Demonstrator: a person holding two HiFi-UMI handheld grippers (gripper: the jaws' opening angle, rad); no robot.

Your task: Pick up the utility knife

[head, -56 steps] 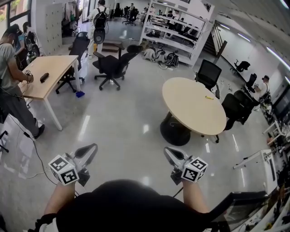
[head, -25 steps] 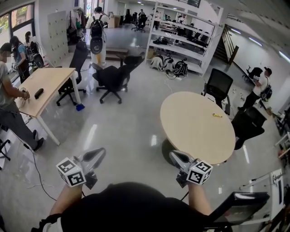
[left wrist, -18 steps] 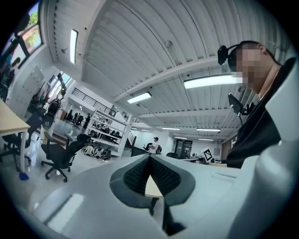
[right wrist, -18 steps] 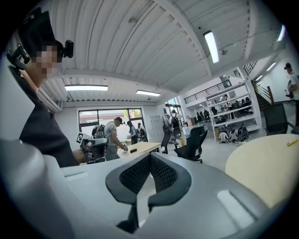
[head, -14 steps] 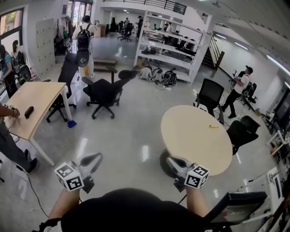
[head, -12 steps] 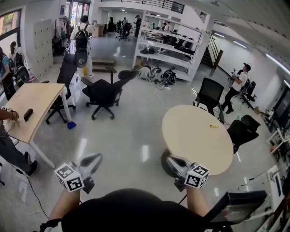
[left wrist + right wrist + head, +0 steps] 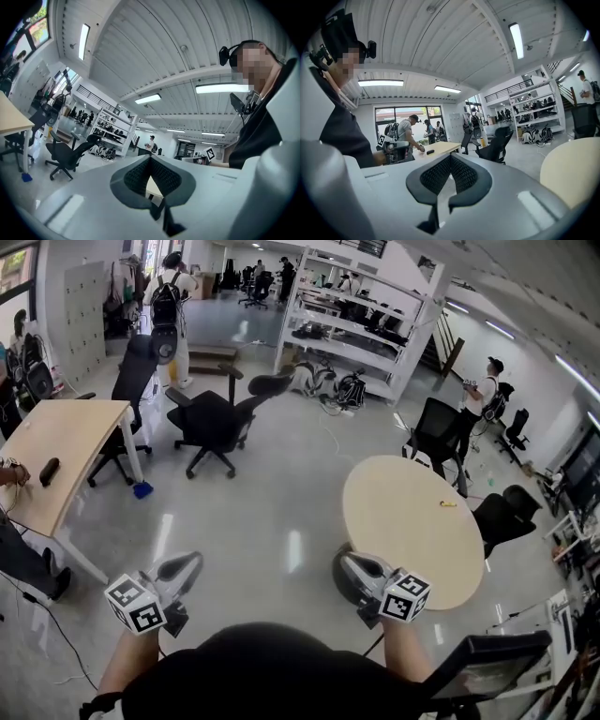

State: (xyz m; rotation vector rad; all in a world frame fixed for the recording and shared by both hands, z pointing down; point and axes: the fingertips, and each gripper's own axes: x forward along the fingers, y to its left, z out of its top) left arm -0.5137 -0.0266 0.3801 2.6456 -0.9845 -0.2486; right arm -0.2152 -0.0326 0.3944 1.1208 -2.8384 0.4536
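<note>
A small yellow item (image 7: 448, 504), apparently the utility knife, lies on the far right part of the round beige table (image 7: 403, 531). At this size I cannot make out its details. My left gripper (image 7: 186, 565) is held low over the floor at the lower left, shut and empty. My right gripper (image 7: 346, 562) hangs by the table's near left edge, well short of the knife, also shut with nothing in it. In the left gripper view the left gripper's (image 7: 151, 157) tips meet. The right gripper view shows the right gripper's (image 7: 450, 157) tips touching, with the table (image 7: 574, 168) at its right.
A rectangular desk (image 7: 52, 460) with a dark object (image 7: 49, 471) stands at the left, and a person's hand rests on it. Black office chairs (image 7: 214, 418) stand behind, and two more (image 7: 439, 432) beyond the round table. Shelving (image 7: 352, 320) and people fill the back. Glossy floor lies ahead.
I have moved across the floor. The desk has slid further left in view and the round table sits a little closer. Both grippers stay shut in front of me.
</note>
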